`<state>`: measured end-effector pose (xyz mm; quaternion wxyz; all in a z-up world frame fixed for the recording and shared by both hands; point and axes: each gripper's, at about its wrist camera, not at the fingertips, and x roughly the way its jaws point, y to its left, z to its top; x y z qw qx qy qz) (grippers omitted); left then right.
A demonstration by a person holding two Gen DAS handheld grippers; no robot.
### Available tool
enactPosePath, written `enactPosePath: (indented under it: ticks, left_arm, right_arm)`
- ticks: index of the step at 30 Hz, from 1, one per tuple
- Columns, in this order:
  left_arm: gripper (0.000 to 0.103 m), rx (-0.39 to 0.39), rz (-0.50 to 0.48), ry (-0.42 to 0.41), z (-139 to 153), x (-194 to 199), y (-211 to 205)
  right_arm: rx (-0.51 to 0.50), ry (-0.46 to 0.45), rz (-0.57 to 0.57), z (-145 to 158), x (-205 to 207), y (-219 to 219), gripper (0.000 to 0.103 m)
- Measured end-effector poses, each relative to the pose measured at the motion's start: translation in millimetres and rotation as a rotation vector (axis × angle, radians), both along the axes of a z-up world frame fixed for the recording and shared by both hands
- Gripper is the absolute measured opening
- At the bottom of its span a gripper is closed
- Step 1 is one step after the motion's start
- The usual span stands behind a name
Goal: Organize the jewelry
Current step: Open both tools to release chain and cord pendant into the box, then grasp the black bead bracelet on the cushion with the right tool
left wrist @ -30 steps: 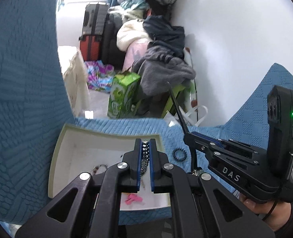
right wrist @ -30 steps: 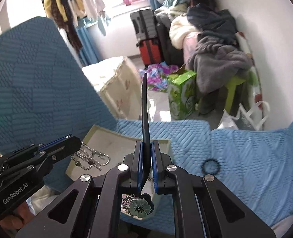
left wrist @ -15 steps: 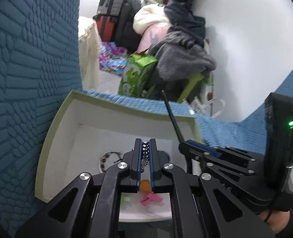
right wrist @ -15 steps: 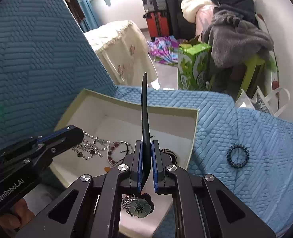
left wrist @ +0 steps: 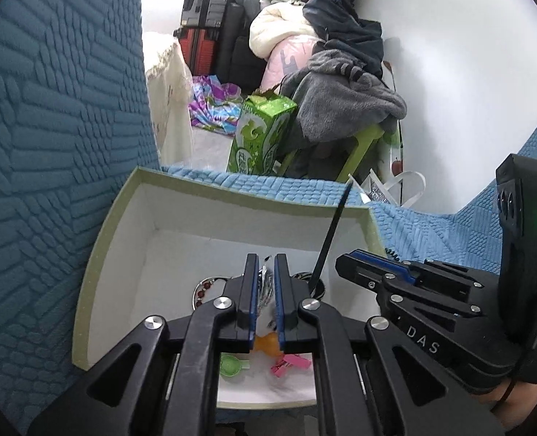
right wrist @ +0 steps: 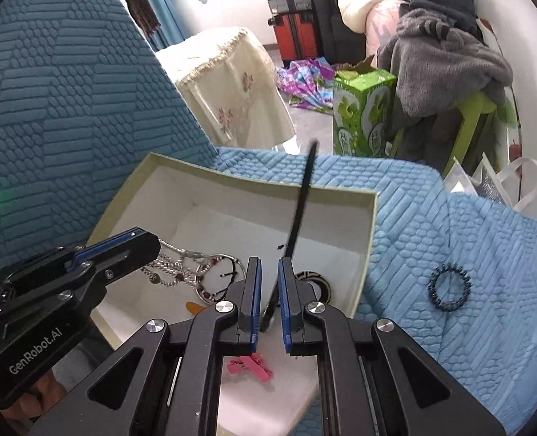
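A pale green box with a white inside sits on blue quilted fabric; its rim also shows in the right wrist view. My left gripper hangs over the box with its jaws slightly apart, and the silver bead chain dangles from them onto a red-beaded ring. My right gripper has its jaws parted, and the black hair stick leans loose between them, tipped right. A black beaded bracelet lies on the fabric right of the box.
In the box lie a pink clip, a green piece, an orange piece and a black-and-white ring. Beyond the fabric's edge are a green carton, a clothes pile and suitcases.
Both grippers have moved down over the box. The right jaws have opened off the hair stick, which now tilts right. The left jaws have parted a little around the chain.
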<state>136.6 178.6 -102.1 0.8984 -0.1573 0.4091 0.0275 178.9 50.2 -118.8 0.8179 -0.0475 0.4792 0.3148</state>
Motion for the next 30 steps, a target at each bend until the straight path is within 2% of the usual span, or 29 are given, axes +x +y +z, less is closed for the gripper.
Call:
enactPosePath:
  ticks: [1,2,4,5,6,9,19,25,27,30]
  left_arm:
    - [0.024,0.008,0.006,-0.011,5,-5,-1]
    - [0.041,0.014,0.013,-0.02,10,-6,-2]
    - [0.047,0.019,0.019,-0.053,21,-10,-5]
    - [0.047,0.022,0.017,-0.069,27,-14,-8]
    - [0.047,0.031,0.016,-0.08,34,-17,-11]
    - [0.047,0.061,0.009,-0.117,53,-28,-23]
    - [0.047,0.061,-0.02,-0.201,94,-53,-60]
    - [0.047,0.071,-0.02,-0.222,92,-48,-82]
    - [0.047,0.053,-0.036,-0.225,90,-45,-86]
    - [0.047,0.085,-0.036,-0.214,82,-41,-93]
  right_arm:
    - [0.005,-0.009,-0.001,5,-1,-2,0.009]
    - [0.011,-0.023,-0.003,11,-3,-6,0.01]
    - [0.025,-0.042,-0.005,23,-7,-13,0.016]
    - [0.038,-0.053,-0.007,30,-9,-18,0.023]
    - [0.049,-0.067,-0.009,37,-11,-23,0.024]
    - [0.062,-0.103,-0.017,53,-17,-36,0.024]
    - [0.083,-0.192,-0.051,81,-32,-78,0.025]
    - [0.077,-0.238,-0.076,80,-28,-100,0.025]
    - [0.081,-0.246,-0.085,74,-23,-111,0.024]
    - [0.068,-0.256,-0.105,57,-11,-124,0.024]
